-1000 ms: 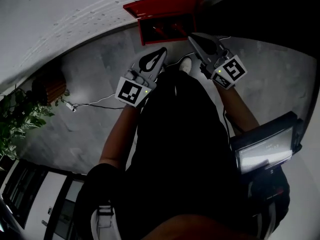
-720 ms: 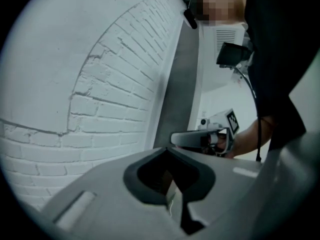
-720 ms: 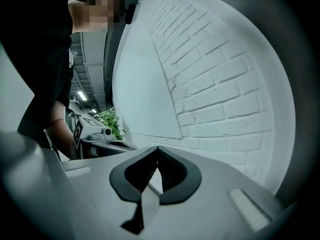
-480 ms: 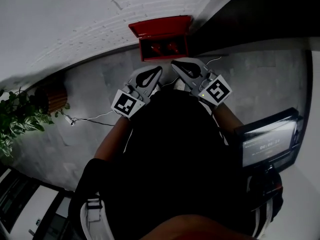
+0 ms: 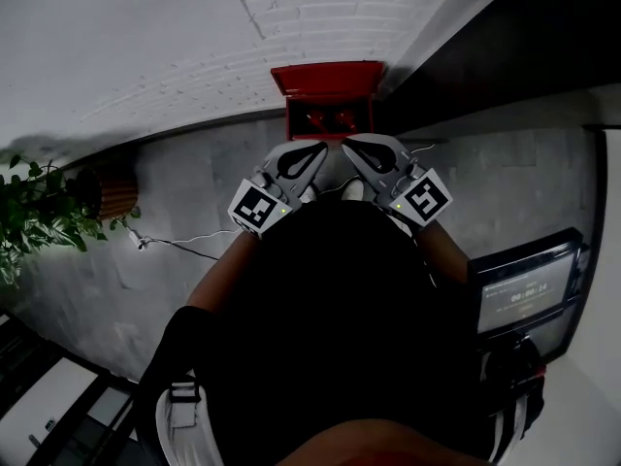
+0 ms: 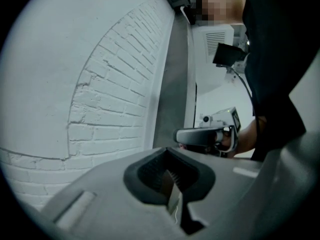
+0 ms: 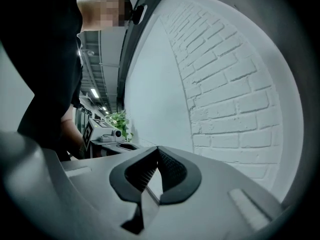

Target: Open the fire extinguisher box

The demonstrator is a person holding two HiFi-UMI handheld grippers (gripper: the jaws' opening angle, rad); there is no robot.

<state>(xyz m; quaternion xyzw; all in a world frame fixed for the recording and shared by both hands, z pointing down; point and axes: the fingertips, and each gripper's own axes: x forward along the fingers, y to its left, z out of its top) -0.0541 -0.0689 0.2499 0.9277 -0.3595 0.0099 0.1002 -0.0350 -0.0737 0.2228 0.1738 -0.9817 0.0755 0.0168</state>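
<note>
The red fire extinguisher box (image 5: 327,78) stands on the floor against the white brick wall, its lid raised and red extinguishers (image 5: 328,119) showing inside. My left gripper (image 5: 321,149) and right gripper (image 5: 348,145) are held side by side in front of the body, high above the box and touching nothing. Both are shut with nothing between the jaws. In the left gripper view the jaws (image 6: 168,150) meet before the brick wall, with the right gripper (image 6: 205,135) beside them. In the right gripper view the jaws (image 7: 157,149) likewise meet, with the left gripper (image 7: 106,134) beside them.
The white brick wall (image 5: 194,37) runs behind the box, with a dark panel (image 5: 505,47) to its right. A potted plant (image 5: 34,226) and a brown basket (image 5: 109,194) stand at the left. A white cable (image 5: 175,246) lies on the grey floor. A lit screen (image 5: 529,294) hangs at the person's right side.
Both grippers have come closer together in front of the body. The box sits further right and looks smaller in the head view. Its lid stays raised throughout.
</note>
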